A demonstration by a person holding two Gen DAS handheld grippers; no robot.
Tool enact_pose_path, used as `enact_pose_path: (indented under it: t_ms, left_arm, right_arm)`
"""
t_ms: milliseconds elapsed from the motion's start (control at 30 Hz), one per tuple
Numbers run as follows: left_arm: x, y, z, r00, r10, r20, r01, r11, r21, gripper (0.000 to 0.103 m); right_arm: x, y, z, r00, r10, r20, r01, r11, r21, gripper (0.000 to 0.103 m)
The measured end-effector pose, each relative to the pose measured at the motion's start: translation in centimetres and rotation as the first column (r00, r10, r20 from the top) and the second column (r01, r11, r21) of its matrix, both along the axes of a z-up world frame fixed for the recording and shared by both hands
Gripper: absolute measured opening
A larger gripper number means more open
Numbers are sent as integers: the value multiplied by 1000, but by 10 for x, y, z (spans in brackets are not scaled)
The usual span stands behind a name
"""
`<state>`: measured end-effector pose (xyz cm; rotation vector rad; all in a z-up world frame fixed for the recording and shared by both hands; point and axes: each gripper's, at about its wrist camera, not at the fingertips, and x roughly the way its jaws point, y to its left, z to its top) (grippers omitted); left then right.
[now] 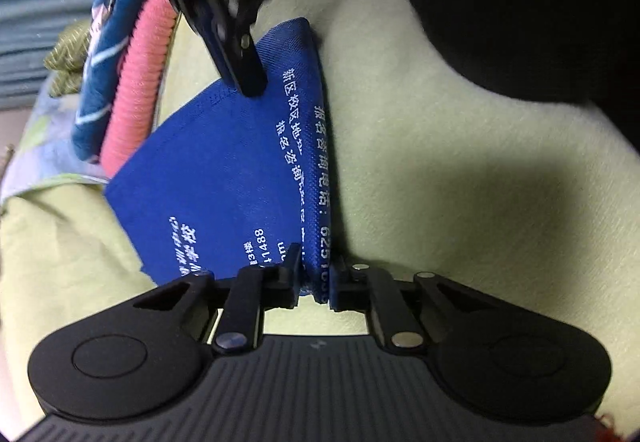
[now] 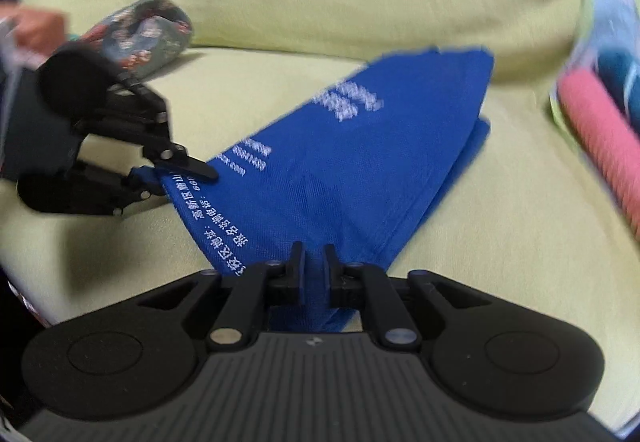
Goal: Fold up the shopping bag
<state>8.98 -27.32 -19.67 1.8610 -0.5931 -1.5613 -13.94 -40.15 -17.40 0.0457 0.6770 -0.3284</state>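
A blue shopping bag (image 1: 224, 170) with white printed text lies folded into a long wedge on a pale green cushion (image 1: 440, 182). My left gripper (image 1: 318, 270) is shut on a folded edge of the bag at one end. In the right wrist view the bag (image 2: 340, 170) stretches away from my right gripper (image 2: 314, 258), which is shut on a bunched corner of blue fabric. The left gripper (image 2: 180, 174) shows there at the left, clamped on the bag's other corner. In the left wrist view the right gripper (image 1: 250, 82) comes down from above onto the bag's far part.
A pink ribbed roll (image 1: 136, 82) and blue patterned cloth (image 1: 108, 42) lie beside the bag; the roll (image 2: 600, 146) is at the right in the right wrist view. A floral pouch (image 2: 148, 30) rests by the cushion's back. A dark sleeve (image 1: 520, 2) fills the upper right.
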Motion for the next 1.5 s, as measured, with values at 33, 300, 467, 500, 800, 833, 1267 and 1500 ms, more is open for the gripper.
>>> enact_pose_path:
  t_ms: [33,300,467,500,800,833,1267,1500]
  left_arm:
    - [-1,2,2,1000,3,-10,-3,1000,7,10]
    - [5,-3,17,994,53,-94,-49,998,44,10]
    - [7,-4,24,987,80,-138,-72,995,64,10]
    - [7,-6,25,986,85,-145,-75,995,70,10]
    - [13,-26,44,952,184,-245,-152,978,144,15]
    - [14,-30,47,942,206,-265,-169,973,158,15]
    - [16,-80,67,867,344,-360,-252,926,280,19]
    - [28,-72,73,813,405,-417,-316,910,268,28]
  right_arm:
    - [-7,-2,3,1000,20,19,-20,1000,-6,24]
    - [-50,20,-6,916,391,-84,-394,847,-358,47]
    - [-48,36,-42,872,445,-204,-473,659,-585,42]
    - [-46,36,-47,874,442,-200,-462,634,-620,41]
    - [-24,14,-43,902,420,-102,-412,766,-493,17]
    - [-22,12,-38,908,409,-92,-406,802,-439,17]
    - [-14,-95,-7,979,198,44,-193,842,504,17]
    - [-7,-136,-20,997,78,-2,-46,617,786,15]
